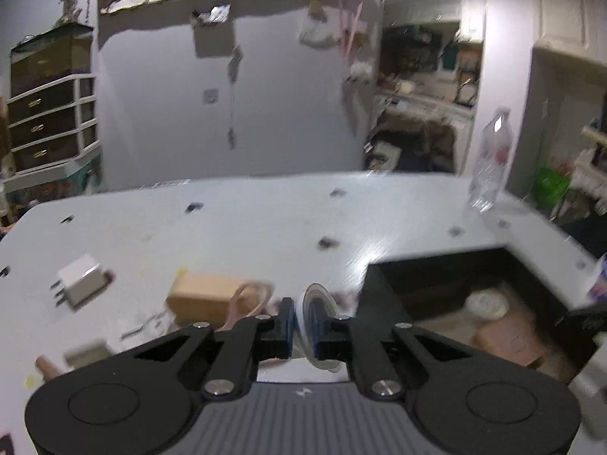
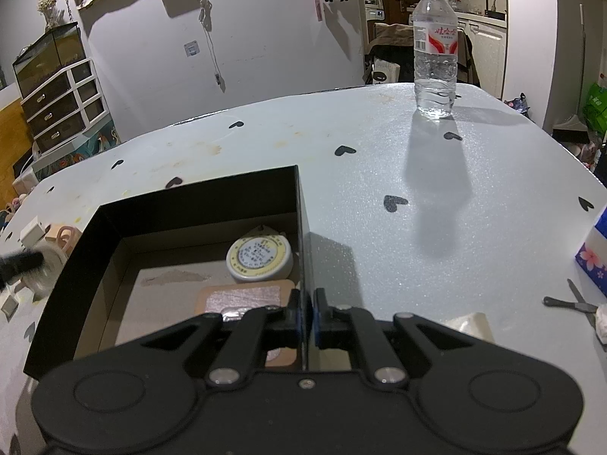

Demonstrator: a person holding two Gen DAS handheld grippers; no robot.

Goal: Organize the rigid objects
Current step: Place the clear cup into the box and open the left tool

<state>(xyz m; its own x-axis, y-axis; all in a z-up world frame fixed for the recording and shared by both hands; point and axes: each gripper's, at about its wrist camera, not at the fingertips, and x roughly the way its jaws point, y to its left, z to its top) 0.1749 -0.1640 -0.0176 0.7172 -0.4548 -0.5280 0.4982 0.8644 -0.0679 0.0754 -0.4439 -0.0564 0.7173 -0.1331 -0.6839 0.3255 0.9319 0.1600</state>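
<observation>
You're carrying a round disc [image 1: 316, 326], clamped in L gripper [image 1: 305, 326], toward black box [image 2: 189, 204]; R gripper [image 2: 306, 322] is pinching its wall. Next: lower disc inside, then release.

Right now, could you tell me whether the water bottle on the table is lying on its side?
No, the water bottle stands upright on the table, cap on top, casting a shadow toward the camera.
</observation>
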